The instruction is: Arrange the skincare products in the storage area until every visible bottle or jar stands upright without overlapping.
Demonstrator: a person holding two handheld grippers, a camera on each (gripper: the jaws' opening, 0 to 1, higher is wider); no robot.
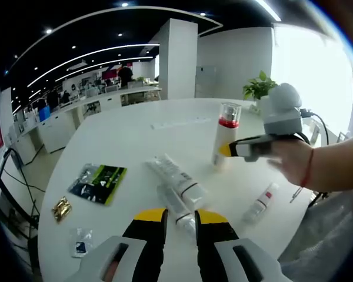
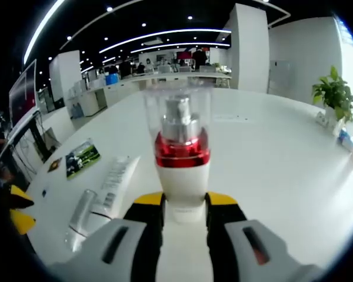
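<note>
Standing upright between the yellow-tipped jaws of the right gripper [image 2: 185,202], a white pump bottle [image 2: 182,167] with a red collar and a clear cap is seen in the right gripper view, its base pressed by both jaws, so the bottle is gripped. In the left gripper view the same bottle [image 1: 225,136] is seen upright on the white table [image 1: 135,135], far and to the right, with the right gripper [image 1: 228,150] closed around its lower part and a hand [image 1: 294,161] behind it. The left gripper [image 1: 180,217] is held low over the near edge of the table, its jaws a narrow gap apart with nothing between them. Just beyond its tips two tubes are seen lying flat side by side: a slim translucent tube [image 1: 176,207] and a larger white tube [image 1: 176,176]. A small white tube [image 1: 260,202] is laid flat to the right. A green and black sachet [image 1: 98,183], a gold wrapper [image 1: 61,208] and a small clear packet [image 1: 81,242] are scattered to the left.
</note>
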